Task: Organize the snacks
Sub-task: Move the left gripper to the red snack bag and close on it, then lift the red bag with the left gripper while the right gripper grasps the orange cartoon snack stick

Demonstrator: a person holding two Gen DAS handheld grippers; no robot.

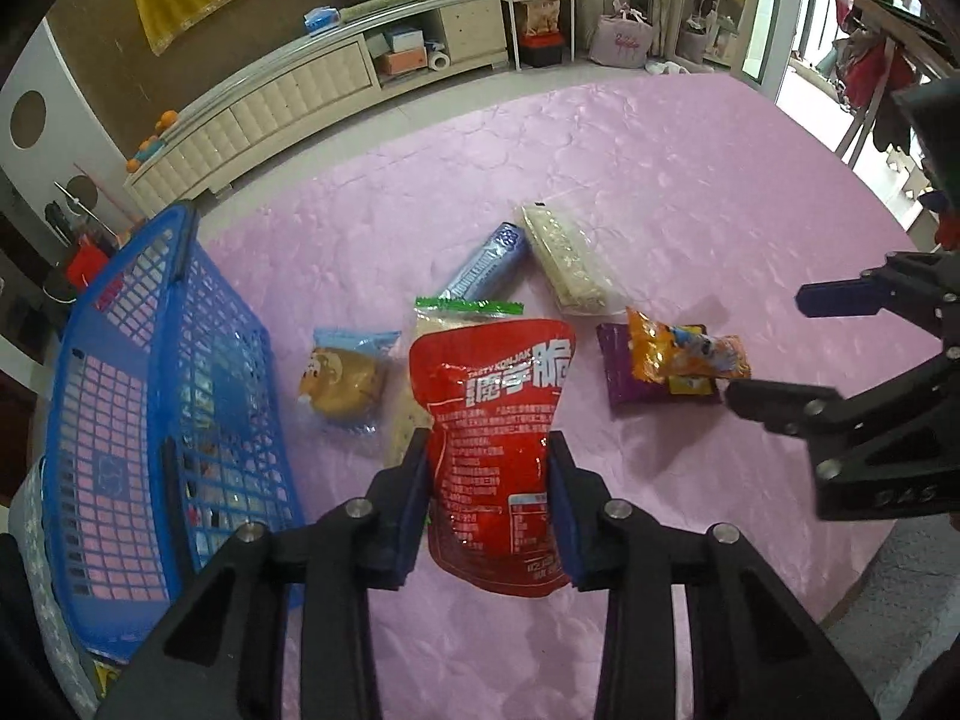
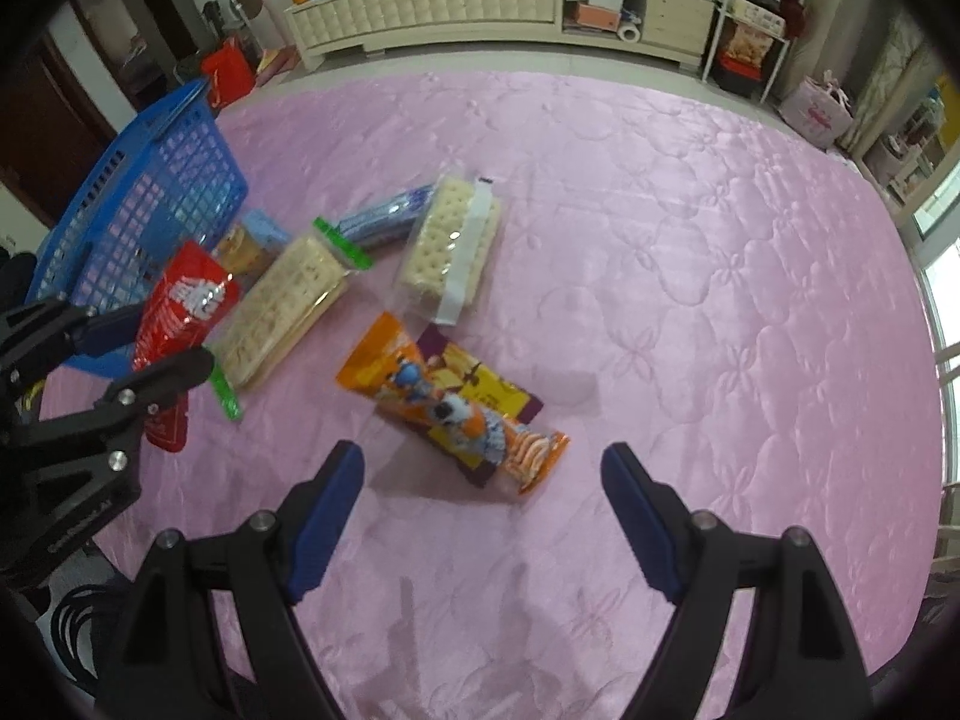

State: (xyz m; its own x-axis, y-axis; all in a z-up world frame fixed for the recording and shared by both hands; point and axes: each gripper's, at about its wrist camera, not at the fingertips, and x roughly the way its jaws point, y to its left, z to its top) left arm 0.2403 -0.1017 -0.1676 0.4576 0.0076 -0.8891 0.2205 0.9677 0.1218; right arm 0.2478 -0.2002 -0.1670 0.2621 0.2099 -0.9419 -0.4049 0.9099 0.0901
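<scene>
Our left claw (image 1: 489,504) grips the red pouch (image 1: 498,450), long axis running forward between its fingers; our right claw (image 2: 483,516) gapes.

From the right wrist view, the pink cloth (image 2: 690,252) lies bare from 12 round to 4 o'clock, wide enough for a gripper to pass freely. Straight ahead, the orange packet (image 2: 456,402) lies on top of a purple packet (image 2: 480,381), just beyond the spread fingers of the right gripper (image 2: 483,474). At 11 o'clock two cracker packs (image 2: 450,246) and a blue roll (image 2: 390,213) crowd together. At 9 to 10 o'clock the blue basket (image 2: 162,180) walls that side, with the left gripper (image 2: 150,339) and its red pouch (image 2: 180,312) in front of it.
</scene>
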